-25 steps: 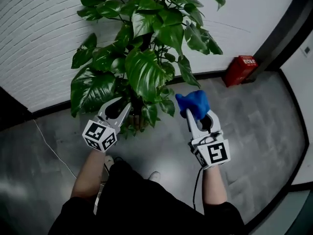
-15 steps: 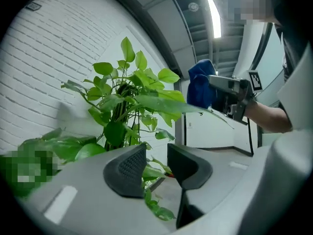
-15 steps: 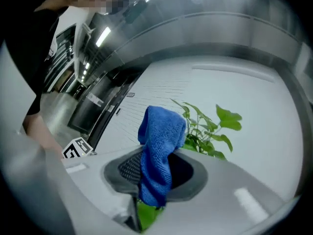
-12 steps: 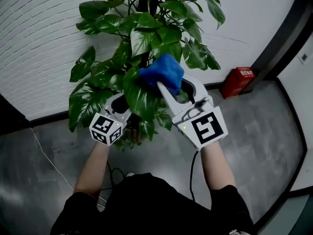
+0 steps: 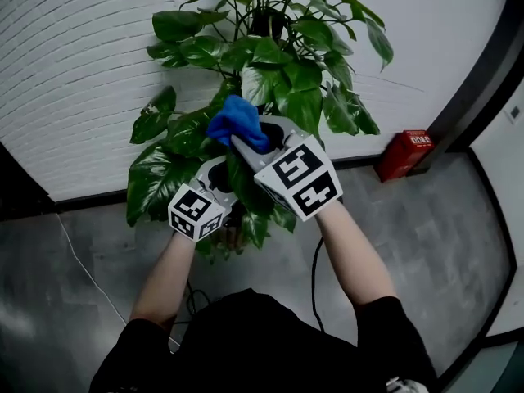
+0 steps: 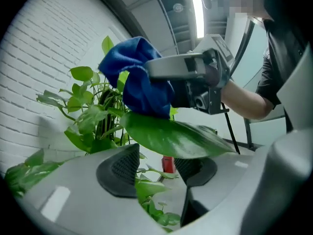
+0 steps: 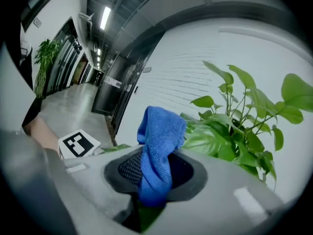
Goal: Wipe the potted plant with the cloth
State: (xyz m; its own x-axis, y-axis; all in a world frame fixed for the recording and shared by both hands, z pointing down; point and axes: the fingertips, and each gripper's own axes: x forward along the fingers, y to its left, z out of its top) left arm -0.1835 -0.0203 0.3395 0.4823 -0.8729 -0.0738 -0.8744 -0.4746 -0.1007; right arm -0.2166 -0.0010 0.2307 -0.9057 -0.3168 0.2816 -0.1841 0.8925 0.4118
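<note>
— Since the right claw (image 5: pixel 246 142) swung up from lower right to the frame's centre, where's the blue terry cloth (image 5: pixel 236 119)?
— Pinched tight in that claw, seemingly resting on a broad leaf (image 6: pixel 176 138) of the green potted plant (image 5: pixel 278 64).
— And the left claw (image 5: pixel 219 172)?
— Its jaws have just been opening. They stand wide, gripping nothing, with that leaf just above them. Wiping looks about to start.

The floor (image 5: pixel 458 244) is grey, smooth and slightly glossy. A red box (image 5: pixel 403 152) rests on it against the white wall (image 5: pixel 82 72), right of the potted plant (image 5: pixel 278 56). A thin white cable (image 5: pixel 86 262) crosses it at left.
</note>
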